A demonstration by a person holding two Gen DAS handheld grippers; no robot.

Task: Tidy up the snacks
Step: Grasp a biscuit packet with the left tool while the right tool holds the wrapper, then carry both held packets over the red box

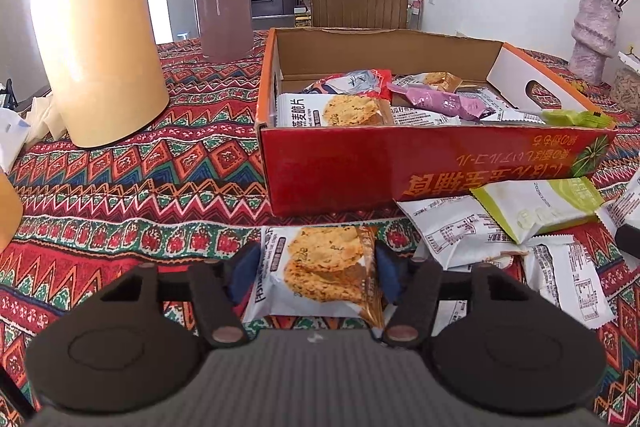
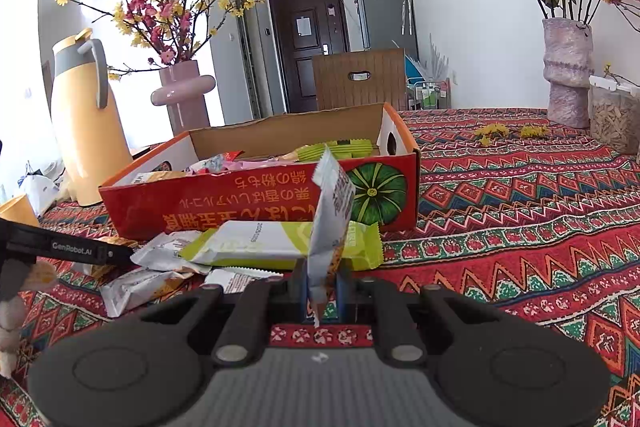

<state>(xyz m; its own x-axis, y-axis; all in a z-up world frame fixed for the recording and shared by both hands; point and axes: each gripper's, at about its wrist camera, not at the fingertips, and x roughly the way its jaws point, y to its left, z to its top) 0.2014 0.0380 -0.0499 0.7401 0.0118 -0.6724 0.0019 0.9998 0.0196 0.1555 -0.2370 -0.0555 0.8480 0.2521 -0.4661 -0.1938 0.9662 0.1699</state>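
We have the left gripper (image 1: 316, 277) clenched across a light, crinkly oat-crisp packet (image 1: 320, 275) at lower centre, the right gripper (image 2: 322, 293) pinching a limp white sachet (image 2: 332, 219) by its stiffer sealed edge, the red carton (image 1: 420, 163) above both.

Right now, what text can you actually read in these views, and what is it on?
"GenRobot.AI": side of the left gripper arm seen in the right wrist view.
"2025": green-and-white snack pack.
"燕麦脆片": oat crisp packet in the red box.
Red box lettering: upside down, not reliably readable.
White packets' nutrition tables: too small.
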